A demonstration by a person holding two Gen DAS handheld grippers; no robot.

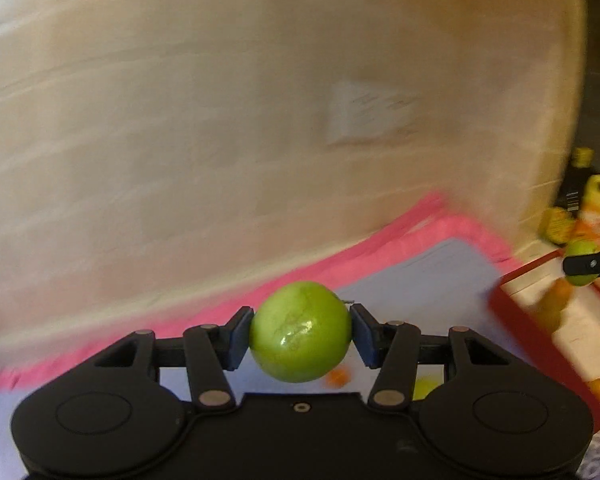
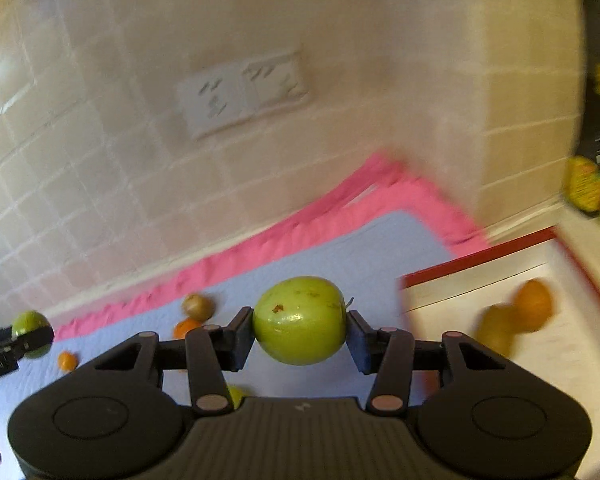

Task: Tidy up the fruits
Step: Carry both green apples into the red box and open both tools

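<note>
Tiled cream wall (image 2: 100, 152) fills most of both views, with a double wall socket (image 2: 244, 92) on it. Below that sits a lilac mat with a pink border (image 2: 340, 248), and to its right a white tray with a red rim (image 2: 476, 258).

Left gripper (image 1: 300, 334) is clamped on a green apple (image 1: 300, 330), pads pressing both sides, held up off the mat. Right gripper (image 2: 300, 324) has the same deal going with a second green apple (image 2: 300, 320), this one with a small brown spot on its skin. Each wrist view also catches the other gripper with its apple at the edge of the picture.

On the mat there's a brownish round fruit (image 2: 197, 306), an orange (image 2: 186, 328) just beside it, and a smaller orange fruit (image 2: 67, 361) further left. Inside the tray are two blurry fruits touching each other, one orange (image 2: 534, 304) and one yellowish-brown (image 2: 496, 328). Pretty smeared overall, so finer detail is hard to make out.
</note>
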